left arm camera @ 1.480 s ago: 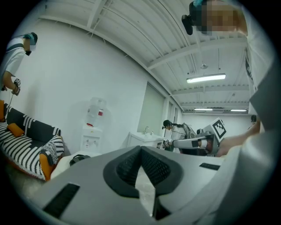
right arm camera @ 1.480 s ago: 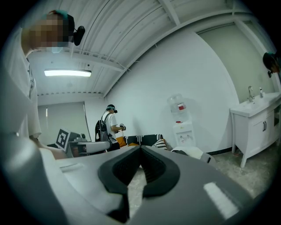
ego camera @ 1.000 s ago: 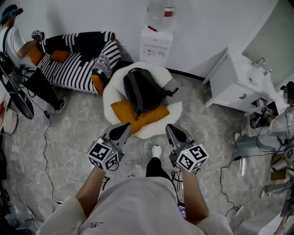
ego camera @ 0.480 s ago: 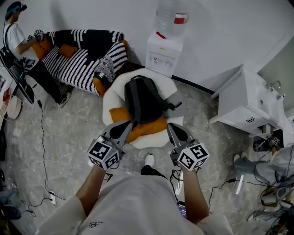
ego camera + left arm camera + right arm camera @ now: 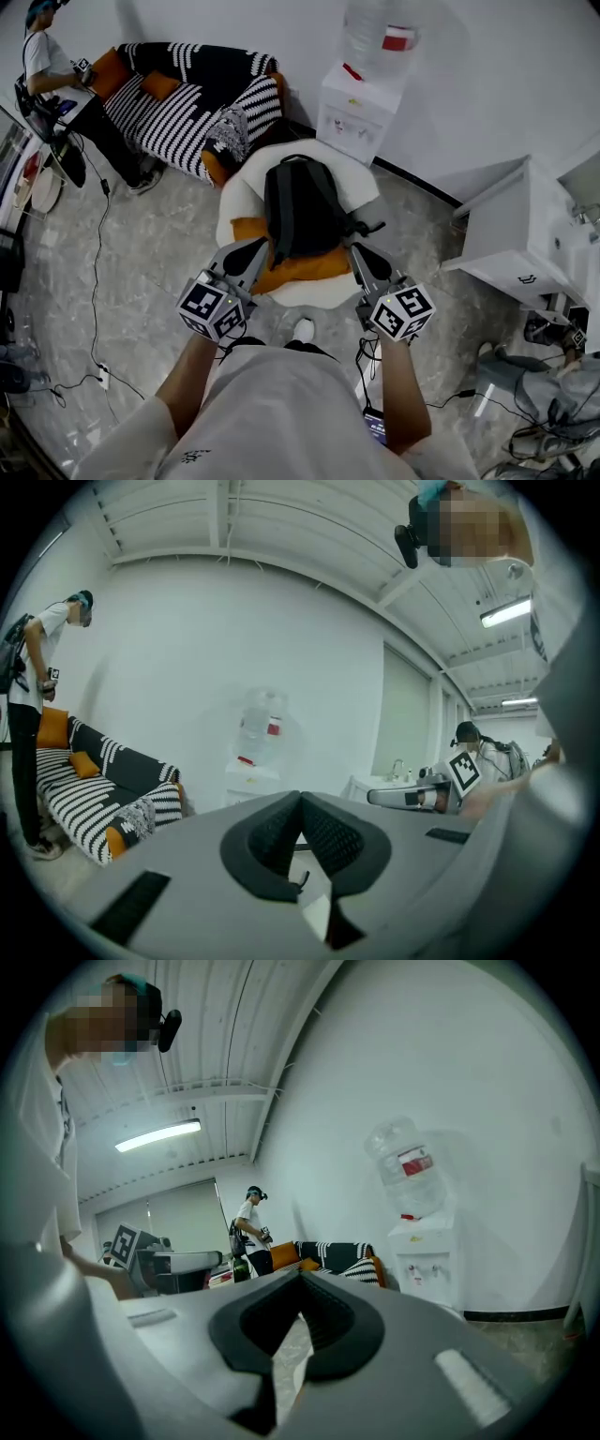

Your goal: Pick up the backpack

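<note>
- Head view: left tongs (image 5: 251,251) and right tongs (image 5: 360,255) are both clenched, with nothing in them.
- The backpack (image 5: 302,211) is dark and lies ahead of the tongs, between the two tips. It sits on an orange cushion (image 5: 305,269) on a white round chair (image 5: 242,192).
- Each tip is just beside a lower corner of the backpack. Can't tell contact from above.
- The backpack covers most of the cushion, and its straps are hard to make out.
- Beyond the backpack: water dispenser (image 5: 359,117) with a bottle (image 5: 380,36) cut off by the top edge. The bottle's red label is unreadable.
- Ahead-left of the left tongs: striped sofa (image 5: 192,112), with a person (image 5: 52,75) at its far end, partly out of frame.
- Right of the right tongs: white cabinet (image 5: 525,246), cut off at the frame edge.
- Marker cubes show square codes and no text. The print on the shirt hem (image 5: 192,459) is too small to read.
- Left gripper view: left tongs (image 5: 300,803) are shut tip to tip and empty. The tongs body blocks everything low, so the backpack is hidden.
- The dispenser is a blur dead ahead and the sofa is to the left. To the right is a marker cube (image 5: 463,769) on the other gripper.
- Right gripper view: right tongs (image 5: 300,1279) are shut and empty, and the backpack is again hidden below the body.
- The dispenser and bottle are ahead-right, red label unreadable. The sofa and standing person are ahead-left. A marker cube (image 5: 123,1241) is at far left.
</note>
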A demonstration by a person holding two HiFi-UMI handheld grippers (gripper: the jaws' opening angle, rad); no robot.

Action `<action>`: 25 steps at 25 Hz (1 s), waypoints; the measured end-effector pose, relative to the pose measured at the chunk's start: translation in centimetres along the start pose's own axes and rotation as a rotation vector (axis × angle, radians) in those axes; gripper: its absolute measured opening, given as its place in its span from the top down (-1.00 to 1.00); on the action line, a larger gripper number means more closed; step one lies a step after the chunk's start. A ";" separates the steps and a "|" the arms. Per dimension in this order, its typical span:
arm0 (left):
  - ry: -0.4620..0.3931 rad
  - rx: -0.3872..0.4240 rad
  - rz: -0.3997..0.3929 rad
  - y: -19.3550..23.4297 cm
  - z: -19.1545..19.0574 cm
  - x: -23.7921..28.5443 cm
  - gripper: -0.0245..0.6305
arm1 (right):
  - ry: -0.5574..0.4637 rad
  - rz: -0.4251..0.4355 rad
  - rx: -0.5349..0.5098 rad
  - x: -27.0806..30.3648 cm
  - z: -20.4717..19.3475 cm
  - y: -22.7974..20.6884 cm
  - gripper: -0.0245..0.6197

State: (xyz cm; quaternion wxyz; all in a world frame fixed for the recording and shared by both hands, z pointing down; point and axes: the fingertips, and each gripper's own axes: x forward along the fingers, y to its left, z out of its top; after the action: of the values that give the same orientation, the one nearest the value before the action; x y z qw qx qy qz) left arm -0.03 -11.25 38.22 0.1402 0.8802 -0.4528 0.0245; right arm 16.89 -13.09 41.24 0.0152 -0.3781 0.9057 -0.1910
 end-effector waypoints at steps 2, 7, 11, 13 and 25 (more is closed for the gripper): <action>0.002 -0.010 0.028 0.6 0.0 0.5 0.96 | 0.015 0.013 0.003 0.6 -0.1 -1.0 0.91; 0.006 -0.020 0.078 1.9 -0.2 1.2 0.96 | 0.041 0.038 0.006 2.2 -0.5 -2.7 0.91; 0.033 -0.025 0.093 2.9 -0.7 1.0 0.97 | 0.057 0.063 0.007 3.6 -0.6 -2.9 0.91; 0.051 -0.027 0.083 3.2 -1.0 1.3 0.96 | 0.059 0.070 0.008 4.1 -0.6 -3.2 0.92; 0.165 0.006 0.006 10.4 -4.6 8.4 0.96 | 0.161 -0.022 -0.022 9.6 -4.9 -11.0 0.92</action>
State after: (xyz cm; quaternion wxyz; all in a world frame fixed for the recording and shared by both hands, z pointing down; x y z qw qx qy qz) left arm -3.01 -22.36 46.42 0.1745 0.8742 -0.4423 0.0986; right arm 16.70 -25.13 50.89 -0.0639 -0.3715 0.9018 -0.2112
